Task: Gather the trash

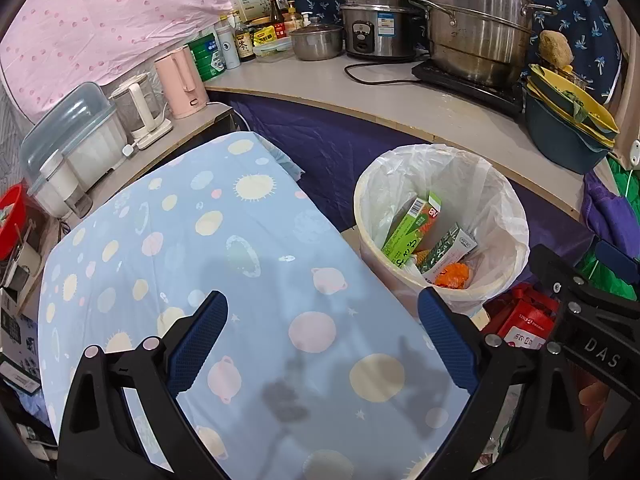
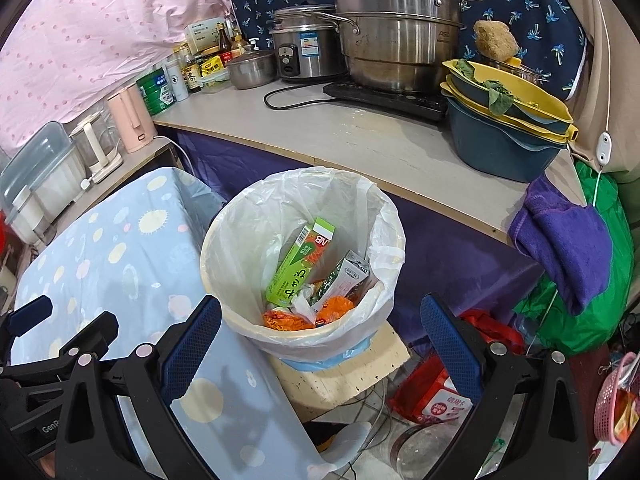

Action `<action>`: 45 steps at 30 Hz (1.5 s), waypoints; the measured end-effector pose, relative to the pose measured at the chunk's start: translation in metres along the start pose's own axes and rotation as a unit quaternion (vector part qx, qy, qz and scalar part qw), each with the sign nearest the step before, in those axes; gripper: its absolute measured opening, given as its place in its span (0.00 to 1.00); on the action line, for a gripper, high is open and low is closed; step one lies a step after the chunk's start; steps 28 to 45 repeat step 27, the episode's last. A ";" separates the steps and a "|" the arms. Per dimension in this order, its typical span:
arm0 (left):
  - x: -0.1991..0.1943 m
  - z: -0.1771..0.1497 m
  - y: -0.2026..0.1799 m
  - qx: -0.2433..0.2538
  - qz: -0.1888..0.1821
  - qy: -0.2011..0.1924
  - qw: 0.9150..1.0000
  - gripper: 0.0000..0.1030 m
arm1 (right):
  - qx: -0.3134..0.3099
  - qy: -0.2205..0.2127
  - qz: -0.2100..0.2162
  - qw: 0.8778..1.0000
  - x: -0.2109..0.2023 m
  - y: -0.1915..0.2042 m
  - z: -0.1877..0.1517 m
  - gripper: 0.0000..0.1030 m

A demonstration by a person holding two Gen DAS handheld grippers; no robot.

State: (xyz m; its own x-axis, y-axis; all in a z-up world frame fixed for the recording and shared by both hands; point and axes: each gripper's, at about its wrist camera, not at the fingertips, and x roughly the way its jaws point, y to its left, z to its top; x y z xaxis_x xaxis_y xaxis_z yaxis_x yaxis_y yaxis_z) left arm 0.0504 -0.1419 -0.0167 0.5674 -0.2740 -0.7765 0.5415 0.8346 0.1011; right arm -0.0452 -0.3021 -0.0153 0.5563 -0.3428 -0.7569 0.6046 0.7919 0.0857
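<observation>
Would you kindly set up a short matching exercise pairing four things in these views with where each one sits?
Things:
1. green carton
2. purple towel
3. pink kettle
4. sponge

Places:
A. hanging off the counter edge
B. inside the lined trash bin
C. on top of the stacked basins
D. on the low shelf beside the glass kettle

Pairs: 1-B, 2-A, 3-D, 4-C

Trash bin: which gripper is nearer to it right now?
Right. The right gripper hangs open over the trash bin rim; the left gripper, open, is over the tablecloth beside it.
</observation>
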 end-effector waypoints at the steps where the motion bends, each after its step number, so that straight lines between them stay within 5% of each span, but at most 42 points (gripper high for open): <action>1: 0.000 0.000 -0.001 0.001 0.000 0.000 1.000 0.89 | 0.001 0.000 0.000 1.000 -0.001 -0.001 0.000 0.94; 45: 0.000 -0.003 -0.006 0.013 -0.009 0.003 1.000 0.88 | 0.001 0.001 -0.001 1.000 -0.002 -0.002 -0.001 0.94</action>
